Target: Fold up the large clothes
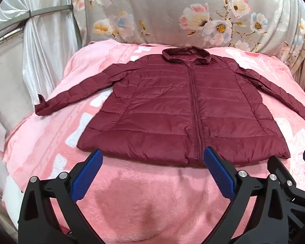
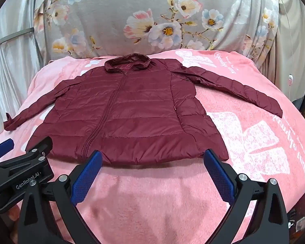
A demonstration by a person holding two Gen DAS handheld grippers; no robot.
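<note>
A maroon quilted puffer jacket [image 1: 172,105] lies flat and zipped on a pink blanket [image 1: 144,199], collar far, hem near, both sleeves spread outward. It also shows in the right wrist view [image 2: 128,109]. My left gripper [image 1: 152,160] is open and empty, hovering just before the hem near the zipper. My right gripper [image 2: 152,160] is open and empty, just before the hem's right half. The left gripper's body shows at the lower left of the right wrist view [image 2: 20,174]. The right gripper's edge shows at the far right of the left wrist view [image 1: 290,174].
The pink blanket [image 2: 254,142] has white printed patterns and covers a bed. A grey floral fabric [image 1: 172,16] rises behind the collar. Silvery curtains [image 1: 42,40] hang at the left. The blanket falls away at both sides.
</note>
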